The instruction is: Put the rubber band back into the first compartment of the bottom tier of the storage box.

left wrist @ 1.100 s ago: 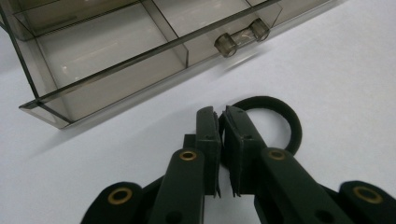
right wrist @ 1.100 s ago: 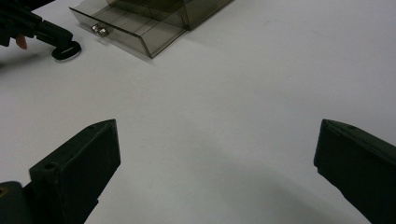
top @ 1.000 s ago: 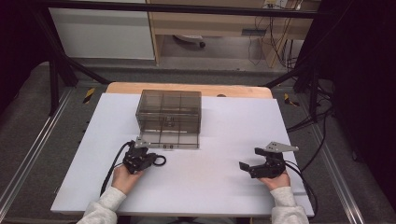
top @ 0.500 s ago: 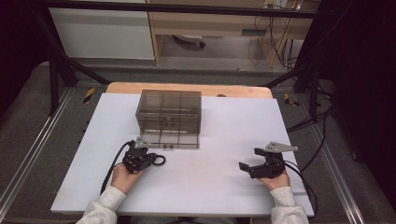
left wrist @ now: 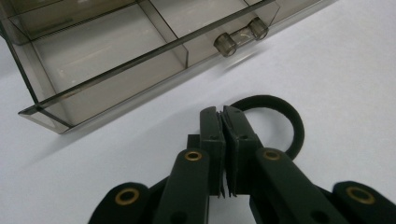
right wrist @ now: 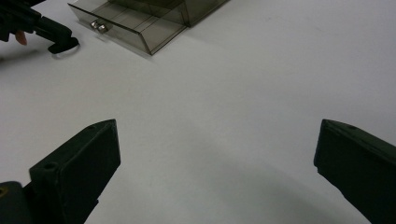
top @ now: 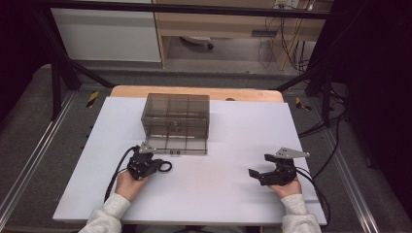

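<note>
Left tool [left wrist: 223, 114] pinches a matte black ring [left wrist: 285, 122]; right tool [right wrist: 217, 154] spread wide.

A black rubber ring [left wrist: 280, 122] lies flat on the white desk [top: 218, 189], left of centre, pinched at its near edge. Just beyond it stands a smoky transparent drawer box [top: 176, 116] (bottom drawer [top: 175, 148] pulled out, its compartments bare).

The open drawer [top: 176, 147] of the smoky cabinet [top: 176, 115] juts toward the left gripper [top: 156, 166], blocking forward travel. White table [top: 218, 194] between both grippers lies unobstructed.
</note>
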Available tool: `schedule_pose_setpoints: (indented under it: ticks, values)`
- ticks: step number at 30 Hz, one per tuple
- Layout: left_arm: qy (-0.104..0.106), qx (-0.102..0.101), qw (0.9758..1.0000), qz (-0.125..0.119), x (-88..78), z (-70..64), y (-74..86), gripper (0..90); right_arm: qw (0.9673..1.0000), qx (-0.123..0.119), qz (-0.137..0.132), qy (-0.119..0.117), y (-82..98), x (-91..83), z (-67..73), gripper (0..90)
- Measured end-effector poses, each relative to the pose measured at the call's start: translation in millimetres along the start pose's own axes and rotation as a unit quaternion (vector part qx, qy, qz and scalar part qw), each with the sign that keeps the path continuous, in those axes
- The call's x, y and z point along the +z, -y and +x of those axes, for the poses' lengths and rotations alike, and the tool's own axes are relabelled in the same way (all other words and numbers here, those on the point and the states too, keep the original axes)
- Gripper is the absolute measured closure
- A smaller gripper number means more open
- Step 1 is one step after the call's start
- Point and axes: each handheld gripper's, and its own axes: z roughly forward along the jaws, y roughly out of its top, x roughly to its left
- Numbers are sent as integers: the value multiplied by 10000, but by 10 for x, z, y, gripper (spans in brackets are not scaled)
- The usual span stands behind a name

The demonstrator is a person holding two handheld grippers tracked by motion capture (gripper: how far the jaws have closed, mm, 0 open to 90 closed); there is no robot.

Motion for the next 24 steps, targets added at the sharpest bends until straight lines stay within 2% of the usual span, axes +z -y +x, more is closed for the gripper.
schedule_pose_setpoints:
  ticks: [24]
  values:
    - [26,-62,10000,-19,-14,3,-4,866,10000,12,-7,-2,-2,-4,2,11]
